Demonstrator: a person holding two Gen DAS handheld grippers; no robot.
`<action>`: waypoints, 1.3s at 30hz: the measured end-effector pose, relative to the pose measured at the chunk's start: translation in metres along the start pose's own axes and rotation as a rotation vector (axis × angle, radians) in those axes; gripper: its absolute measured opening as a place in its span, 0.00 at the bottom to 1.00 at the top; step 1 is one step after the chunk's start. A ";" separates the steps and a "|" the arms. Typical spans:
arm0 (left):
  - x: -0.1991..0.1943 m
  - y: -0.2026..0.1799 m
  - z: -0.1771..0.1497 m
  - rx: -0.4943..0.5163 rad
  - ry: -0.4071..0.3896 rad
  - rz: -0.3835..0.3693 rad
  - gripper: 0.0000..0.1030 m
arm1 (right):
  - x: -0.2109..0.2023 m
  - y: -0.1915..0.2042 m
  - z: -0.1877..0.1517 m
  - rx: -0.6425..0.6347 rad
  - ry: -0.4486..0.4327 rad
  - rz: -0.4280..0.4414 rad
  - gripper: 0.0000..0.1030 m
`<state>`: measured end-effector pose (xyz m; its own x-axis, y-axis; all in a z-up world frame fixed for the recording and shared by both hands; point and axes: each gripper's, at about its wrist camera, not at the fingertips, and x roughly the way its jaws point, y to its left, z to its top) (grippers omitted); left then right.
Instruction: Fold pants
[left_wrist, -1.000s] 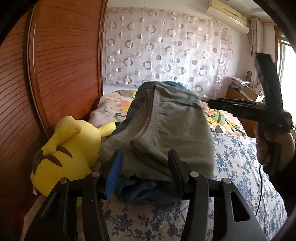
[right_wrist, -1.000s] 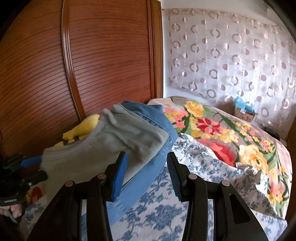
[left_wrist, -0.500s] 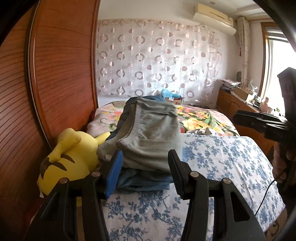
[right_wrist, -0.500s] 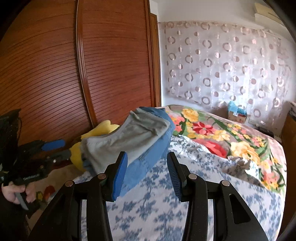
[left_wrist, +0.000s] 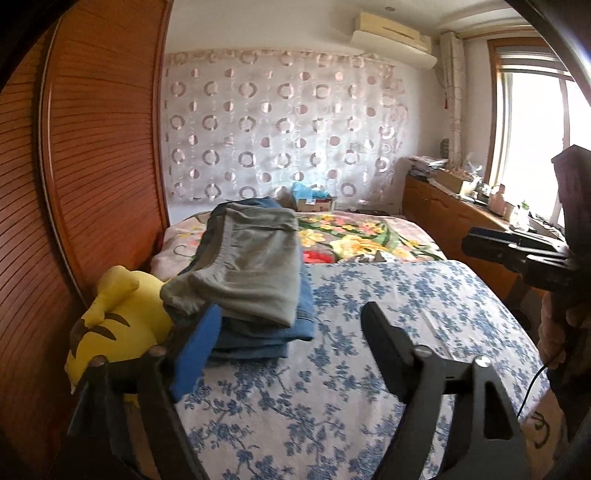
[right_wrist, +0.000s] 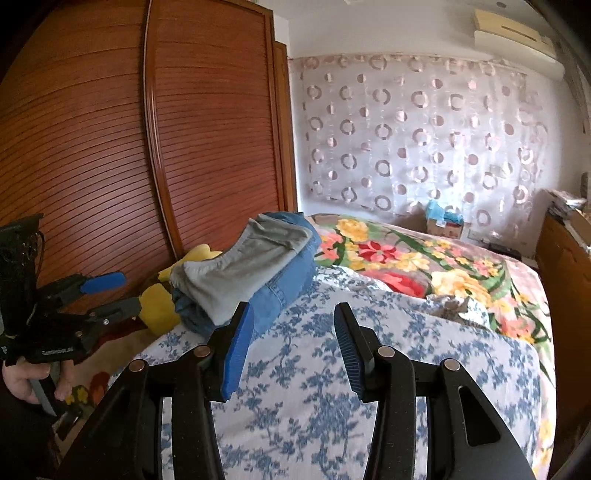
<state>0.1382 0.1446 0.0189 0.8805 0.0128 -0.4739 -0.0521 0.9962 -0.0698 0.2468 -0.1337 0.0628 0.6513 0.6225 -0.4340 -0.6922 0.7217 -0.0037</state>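
- Pants (left_wrist: 255, 266), grey: folded into a thick rectangular pad that lies on top of a folded blue denim garment (left_wrist: 291, 325); the two form one stack at the left edge of the bed (left_wrist: 369, 369), just beside the yellow plush toy (left_wrist: 122, 317).
- Material: soft knit or jersey, matte, with a gathered elastic waistband showing as a rounded roll at the near end; edges are loose, not creased sharp.
- Handling, as judged: light, limp and compressible. It should sag if lifted by one corner, so the best hold is likely at the waistband roll or a pinch through all layers at a folded edge. Not fragile or slippery; the cloth may drag on the denim beneath.
- Task state, as judged: the fold looks finished and the stack set down.
- Left gripper (left_wrist: 291, 321): fingers are opening and stand wide apart with nothing between them; the blue pad (left_wrist: 195, 350) overlaps the near end of the stack in the picture, and whether it touches cannot be told.
- Right gripper (right_wrist: 291, 325): fingers part-way apart, grasping nothing, above the bedspread near the stack.
- Bedspread (right_wrist: 332, 387): white cotton-like cloth with blue floral print; a bright flowered quilt (right_wrist: 406, 258) lies beyond it.
- Surround: ribbed red-brown wooden wardrobe doors (right_wrist: 92, 147); sheer curtain (left_wrist: 280, 122) with ring pattern.
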 end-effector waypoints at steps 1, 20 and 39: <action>-0.001 -0.003 -0.001 0.011 0.008 -0.014 0.85 | -0.003 0.001 -0.002 0.006 0.000 -0.003 0.46; -0.040 -0.056 -0.018 0.081 0.009 -0.030 1.00 | -0.079 0.016 -0.044 0.097 -0.032 -0.101 0.63; -0.076 -0.118 -0.047 0.080 0.025 -0.112 1.00 | -0.172 0.039 -0.097 0.191 -0.073 -0.273 0.78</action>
<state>0.0557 0.0219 0.0219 0.8665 -0.1003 -0.4890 0.0849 0.9949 -0.0536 0.0771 -0.2422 0.0500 0.8298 0.4138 -0.3743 -0.4232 0.9040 0.0611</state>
